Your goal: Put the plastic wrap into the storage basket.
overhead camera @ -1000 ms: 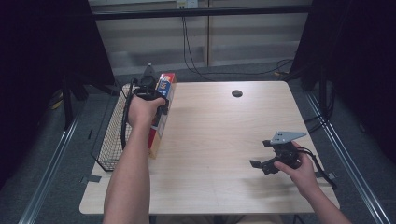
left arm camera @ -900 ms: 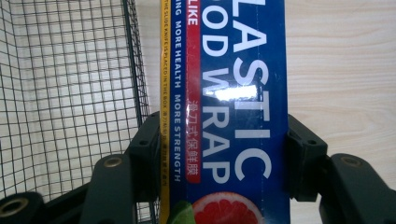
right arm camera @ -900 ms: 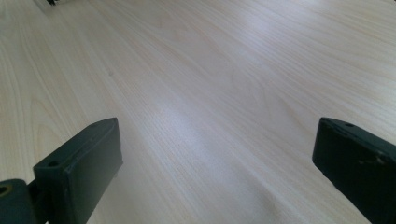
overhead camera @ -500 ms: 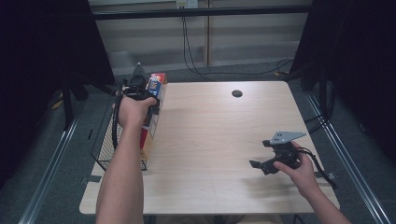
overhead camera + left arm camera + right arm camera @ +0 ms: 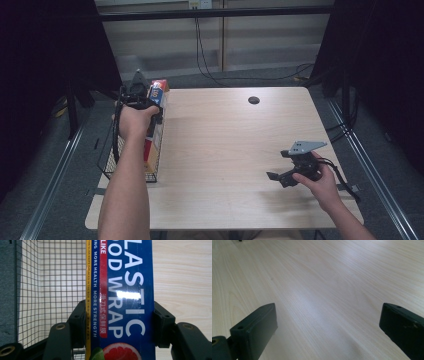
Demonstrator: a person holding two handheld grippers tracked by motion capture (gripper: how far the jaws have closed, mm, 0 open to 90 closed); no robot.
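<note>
A long blue plastic wrap box (image 5: 122, 290), with a yellow edge and a grapefruit picture, is clamped between the black jaws of my left gripper (image 5: 117, 322). In the high view the left gripper (image 5: 142, 97) holds the box (image 5: 154, 142) lengthwise along the right side of a black wire basket (image 5: 107, 165) at the table's left edge. I cannot tell whether the box rests on the basket. My right gripper (image 5: 275, 177) sits low over the table at the front right. Its jaws stand wide apart over bare wood in the right gripper view (image 5: 327, 322).
The light wooden table (image 5: 225, 140) has a small dark round grommet (image 5: 254, 100) near its far edge. Through the basket mesh (image 5: 50, 277) the wood shows. Cables hang behind the table, and dark curtains stand at both sides.
My left hand has carried the plastic wrap box leftward, from the table's left part to the wire basket. The right gripper has stayed where it was.
</note>
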